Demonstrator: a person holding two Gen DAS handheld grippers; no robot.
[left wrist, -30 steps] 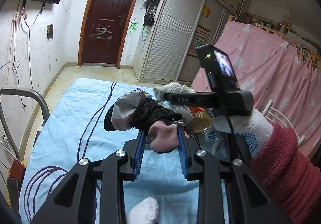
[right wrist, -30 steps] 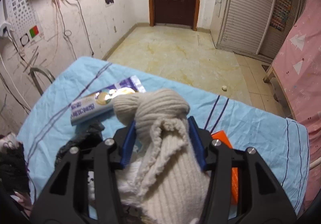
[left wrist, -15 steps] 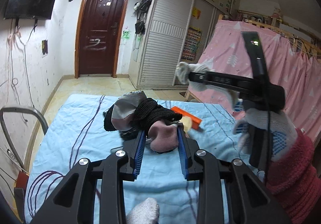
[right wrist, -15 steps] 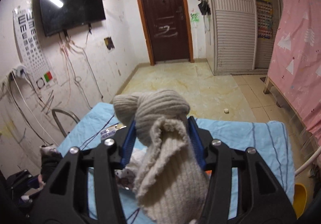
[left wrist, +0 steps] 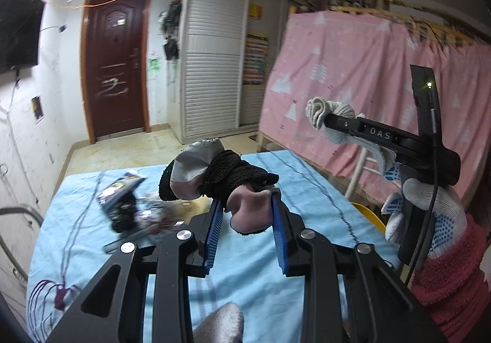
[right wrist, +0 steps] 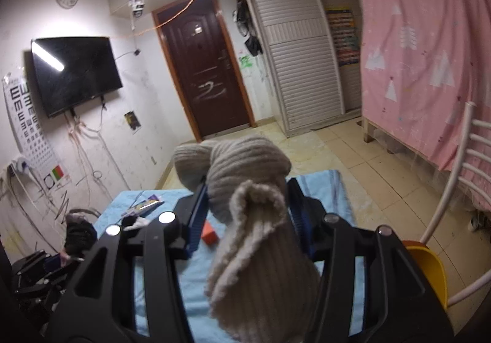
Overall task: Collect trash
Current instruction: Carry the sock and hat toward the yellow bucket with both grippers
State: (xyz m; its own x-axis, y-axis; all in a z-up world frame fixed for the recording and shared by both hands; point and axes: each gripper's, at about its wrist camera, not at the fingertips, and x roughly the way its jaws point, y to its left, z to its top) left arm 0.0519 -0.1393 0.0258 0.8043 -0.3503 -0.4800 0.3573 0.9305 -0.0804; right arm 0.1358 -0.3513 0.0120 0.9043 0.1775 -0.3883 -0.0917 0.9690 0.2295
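Observation:
My left gripper point(left wrist: 245, 204) is shut on a bundle of socks point(left wrist: 214, 177), black knit, grey and pink, held above the blue-sheeted table point(left wrist: 307, 189). My right gripper point(right wrist: 245, 189) is shut on a cream ribbed sock point(right wrist: 251, 177) that hangs down between the jaws; it also shows in the left wrist view point(left wrist: 331, 115), raised at the right over the table's edge. Loose trash lies on the table: a purple wrapper point(left wrist: 119, 189), a black item point(left wrist: 122, 214), an orange box point(right wrist: 210, 234).
A yellow bin point(right wrist: 426, 269) stands on the floor by the table's right side, next to a white chair point(right wrist: 469, 165). A pink curtain point(left wrist: 353, 82) hangs at the right. The door point(right wrist: 205, 76), a wardrobe and a wall TV point(right wrist: 73, 72) are beyond.
My right gripper has risen with the cream sock and swung right, off the table middle. My left gripper has lifted and tilted up with its sock bundle.

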